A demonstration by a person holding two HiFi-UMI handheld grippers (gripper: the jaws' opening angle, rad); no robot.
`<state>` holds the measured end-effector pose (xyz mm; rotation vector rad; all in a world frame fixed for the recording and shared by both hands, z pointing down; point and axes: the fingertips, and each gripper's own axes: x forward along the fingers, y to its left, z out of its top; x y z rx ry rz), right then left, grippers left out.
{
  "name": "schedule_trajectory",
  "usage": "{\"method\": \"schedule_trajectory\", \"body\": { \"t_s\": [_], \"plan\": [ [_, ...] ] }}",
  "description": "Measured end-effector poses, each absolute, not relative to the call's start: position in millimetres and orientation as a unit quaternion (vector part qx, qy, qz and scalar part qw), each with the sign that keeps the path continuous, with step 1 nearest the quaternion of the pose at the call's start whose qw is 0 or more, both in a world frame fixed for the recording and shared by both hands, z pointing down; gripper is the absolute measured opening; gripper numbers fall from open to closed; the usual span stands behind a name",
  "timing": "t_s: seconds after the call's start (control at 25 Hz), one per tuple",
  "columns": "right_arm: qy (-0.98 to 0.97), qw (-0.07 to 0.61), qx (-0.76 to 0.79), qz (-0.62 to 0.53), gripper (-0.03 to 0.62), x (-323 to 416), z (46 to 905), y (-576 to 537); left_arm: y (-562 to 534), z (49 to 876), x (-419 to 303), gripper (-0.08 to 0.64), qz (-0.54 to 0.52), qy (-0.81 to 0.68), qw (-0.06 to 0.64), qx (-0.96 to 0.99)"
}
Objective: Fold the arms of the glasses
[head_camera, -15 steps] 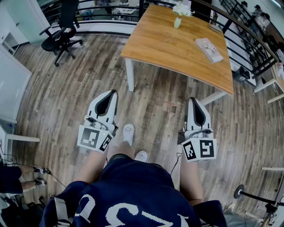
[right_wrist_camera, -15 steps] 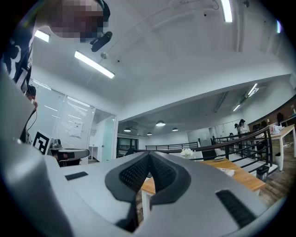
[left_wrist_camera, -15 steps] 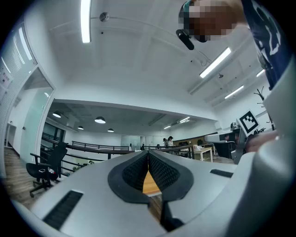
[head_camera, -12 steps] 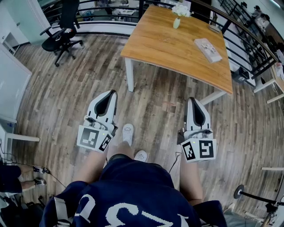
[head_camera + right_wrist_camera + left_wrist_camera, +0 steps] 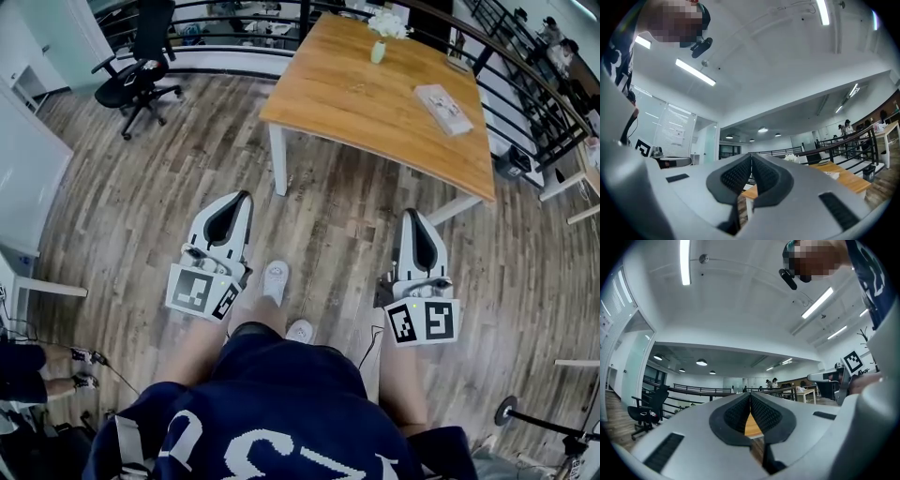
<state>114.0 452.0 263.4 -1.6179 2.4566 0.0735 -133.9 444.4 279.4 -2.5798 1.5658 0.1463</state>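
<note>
- Head view: the left gripper (image 5: 240,197) and the right gripper (image 5: 411,214) hang over the plank floor (image 5: 141,216), both aimed towards the wooden surface (image 5: 366,94) ahead. Since half a second ago little has changed. The view has swung slightly and one shoe (image 5: 275,281) has edged forward, so I judge the person is only approaching and no folding has begun. On the surface a small vase of white flowers (image 5: 379,47) stands at the far edge, and a flat pale thing (image 5: 443,106) lies towards the right side. The glasses cannot be made out anywhere. An office chair (image 5: 136,75) stands well left of the surface, and a black railing (image 5: 234,42) runs behind it.
- Left gripper view: the jaws are pressed together with nothing between them. A sliver of the surface shows beyond them, in an open office under ceiling lights.
- Right gripper view: these jaws also meet on nothing. The corner of the surface and a white leg lie ahead.
</note>
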Motion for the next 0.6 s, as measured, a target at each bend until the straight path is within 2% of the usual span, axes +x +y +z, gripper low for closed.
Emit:
{"method": "schedule_trajectory", "body": {
  "t_s": [0.32,0.6],
  "plan": [
    [0.828,0.093,-0.553,0.027,0.026,106,266,401,389,286,-138,0.017,0.054,0.509,0.058,-0.857],
    [0.821,0.086,-0.563,0.042,0.026,87,252,297,275,266,-151,0.017,0.062,0.493,0.086,-0.864]
  ]
}}
